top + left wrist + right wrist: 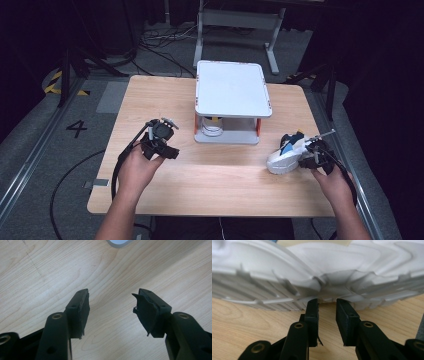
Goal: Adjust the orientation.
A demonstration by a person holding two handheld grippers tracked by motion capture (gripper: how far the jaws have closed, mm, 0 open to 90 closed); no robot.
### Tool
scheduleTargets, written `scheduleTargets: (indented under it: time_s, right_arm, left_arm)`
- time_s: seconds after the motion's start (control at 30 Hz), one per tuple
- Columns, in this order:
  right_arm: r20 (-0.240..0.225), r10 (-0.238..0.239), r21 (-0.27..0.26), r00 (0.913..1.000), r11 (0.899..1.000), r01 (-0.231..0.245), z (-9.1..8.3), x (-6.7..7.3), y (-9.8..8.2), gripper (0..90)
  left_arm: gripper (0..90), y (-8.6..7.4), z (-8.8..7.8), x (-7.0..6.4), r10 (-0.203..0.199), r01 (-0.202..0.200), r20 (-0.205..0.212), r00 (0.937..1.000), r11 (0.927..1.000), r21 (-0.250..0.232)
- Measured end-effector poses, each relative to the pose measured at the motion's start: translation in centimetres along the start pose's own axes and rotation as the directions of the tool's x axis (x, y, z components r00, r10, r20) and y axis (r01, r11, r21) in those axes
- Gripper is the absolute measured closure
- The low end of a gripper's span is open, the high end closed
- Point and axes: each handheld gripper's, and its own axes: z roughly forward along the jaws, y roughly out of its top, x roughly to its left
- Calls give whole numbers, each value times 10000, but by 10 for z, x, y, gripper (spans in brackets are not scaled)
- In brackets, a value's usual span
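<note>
The floor (35,135) around the table is grey, with a painted "4" (76,128), a strip of yellow-black tape (56,82), metal rails and loose cables; a grey desk frame (235,22) stands behind, and the room beyond it is dark.

The table (210,175) is light wood, rounded at the corners. At its far middle stands a white two-level rack (233,95) on orange posts, with a small white cup-like thing (212,127) on its lower shelf, too shaded to name. The rack's corner (119,243) also shows at the top of the left gripper view.

The shoe (284,152), white with blue and black at the top, lies near the right edge of the table, well apart from the rack and with bare wood between them. In the right gripper view its ribbed white sole (317,277) spans the frame, just ahead of the jaw tips.

The left gripper (159,135) sits over bare wood left of the rack, its cable looping off the table edge. Its jaws stand wide apart with nothing between them (111,307).

The right gripper (310,155) is at the shoe's right end. Its jaws are narrow, tips at the sole's edge (327,302); the gap between the pads looks empty, and whether the tips touch the sole cannot be told.
</note>
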Motion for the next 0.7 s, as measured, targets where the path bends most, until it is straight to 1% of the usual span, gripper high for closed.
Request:
scheduleTargets:
  time_s: [0.03, 0.07, 0.1, 0.13, 0.17, 0.2, 0.27, 0.3, 0.33, 0.4, 0.43, 0.47, 0.5, 0.57, 0.6, 0.63, 0.67, 0.7]
  right_arm:
    - [-8, 98, 0, 10000, 10000, -98, 1, -2, -1, 691]
    - [-242, 343, -23, 9991, 9994, -343, 3, -6, -3, 689]
    - [-448, 443, -43, 9980, 9990, -445, 3, -9, -4, 685]
    - [-786, 575, 21, 9952, 9983, -575, 2, -13, -6, 647]
    - [-782, 626, 116, 9950, 9980, -619, 2, -14, -6, 613]
    - [-782, 626, 116, 9950, 9980, -619, 2, -14, -6, 613]
    - [-548, 684, 297, 9962, 9973, -669, -5, -16, -7, 613]
    - [-434, 729, 81, 9964, 9973, -727, -18, -17, -8, 620]
    - [-417, 747, -70, 9963, 9972, -750, -23, -17, -8, 625]
    - [-394, 589, -509, 9975, 9968, -609, -38, -15, -7, 648]
    - [-394, 589, -509, 9975, 9968, -609, -38, -15, -7, 648]
    - [-443, 275, -850, 9986, 9959, -312, -50, -9, -3, 670]
    - [-443, 275, -850, 9986, 9959, -312, -50, -9, -3, 670]
    - [-412, -94, -1195, 9991, 9928, 44, -60, 1, 6, 702]
    - [-512, -233, -1319, 9984, 9911, 164, -62, 5, 10, 743]
    - [-621, -476, -1502, 9969, 9879, 378, -63, 10, 17, 782]
    - [-621, -476, -1502, 9969, 9879, 378, -63, 10, 17, 782]
    - [-456, -721, -1521, 9964, 9863, 644, -59, 18, 27, 825]
  left_arm:
    - [442, 0, 0, -1, 2, -2, 50, 10000, 10000, 3]
    - [442, 0, 0, -1, 66, -66, 40, 10000, 10000, 8]
    - [442, 0, 0, -1, 57, -57, 17, 10000, 10000, 19]
    - [442, 1, 0, -1, 46, -47, 20, 10000, 10000, 15]
    - [442, 1, 0, -1, 9, -9, 47, 10000, 10000, -13]
    - [442, 1, 0, -1, 9, -9, 47, 10000, 10000, -13]
    - [442, 1, -1, 0, 48, -47, 28, 10000, 10000, -7]
    - [442, 2, -1, 1, 39, -39, 35, 10000, 10000, 4]
    - [442, 2, -1, 1, 33, -33, 23, 10000, 10000, 12]
    - [442, 2, 0, 0, 14, -14, 33, 10000, 10000, 64]
    - [442, 2, 0, 0, 14, -14, 33, 10000, 10000, 64]
    - [442, 1, 1, -1, -4, 3, 38, 10000, 10000, 86]
    - [442, 1, 2, -2, 51, -51, 0, 10000, 9999, 113]
    - [435, -3, 4, -4, 107, -107, -8, 9999, 9996, 245]
    - [432, -6, 4, -5, 94, -91, -85, 9999, 9994, 348]
    - [432, -8, 4, -5, 56, -51, -133, 9999, 9993, 362]
    - [432, -8, 4, -5, 56, -51, -133, 9999, 9993, 362]
    - [432, -11, 2, -4, 16, -10, -170, 9999, 9993, 376]
